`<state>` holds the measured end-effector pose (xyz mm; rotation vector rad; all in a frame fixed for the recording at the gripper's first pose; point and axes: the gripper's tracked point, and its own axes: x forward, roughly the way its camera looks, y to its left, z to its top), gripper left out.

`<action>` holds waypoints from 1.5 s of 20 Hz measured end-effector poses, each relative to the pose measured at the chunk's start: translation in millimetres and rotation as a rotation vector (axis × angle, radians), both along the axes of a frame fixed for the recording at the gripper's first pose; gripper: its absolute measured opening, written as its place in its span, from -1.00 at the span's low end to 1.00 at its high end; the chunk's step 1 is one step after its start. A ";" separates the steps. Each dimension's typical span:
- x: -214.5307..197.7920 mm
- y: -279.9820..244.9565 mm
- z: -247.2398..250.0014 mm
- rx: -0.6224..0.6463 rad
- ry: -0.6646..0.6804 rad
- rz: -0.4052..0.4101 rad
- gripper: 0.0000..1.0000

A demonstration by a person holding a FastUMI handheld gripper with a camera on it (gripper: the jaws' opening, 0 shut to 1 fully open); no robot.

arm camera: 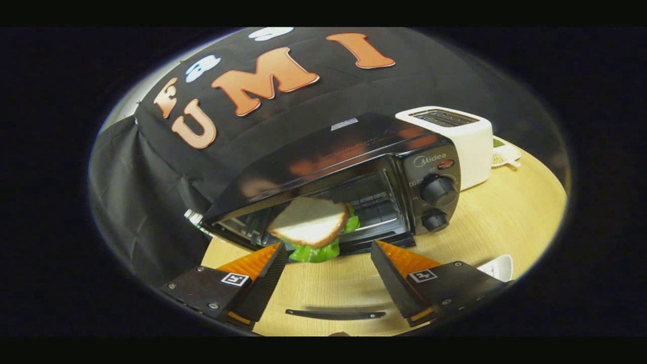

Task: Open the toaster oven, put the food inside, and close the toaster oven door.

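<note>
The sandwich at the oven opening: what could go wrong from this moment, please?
1. The sandwich lies tilted at the mouth of the toaster oven, partly out, with lettuce hanging over the front. It may slide out, or the door may catch it when closed.
2. The gripper is open, fingers apart with the sandwich just ahead of them, so nothing holds it.
3. The knobs sit close beside the opening; a push inward could bump them.

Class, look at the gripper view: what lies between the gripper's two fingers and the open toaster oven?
In the gripper view, the sandwich sits at the toaster oven's mouth, just beyond the open gripper.
</note>
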<state>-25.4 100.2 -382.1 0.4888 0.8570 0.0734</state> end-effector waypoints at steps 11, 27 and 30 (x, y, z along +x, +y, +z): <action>-127.6 19.0 -3.0 -0.068 0.134 0.299 0.98; -149.5 36.9 -67.0 -0.178 0.227 0.448 0.99; -130.7 33.4 -58.1 -0.180 0.188 0.394 0.98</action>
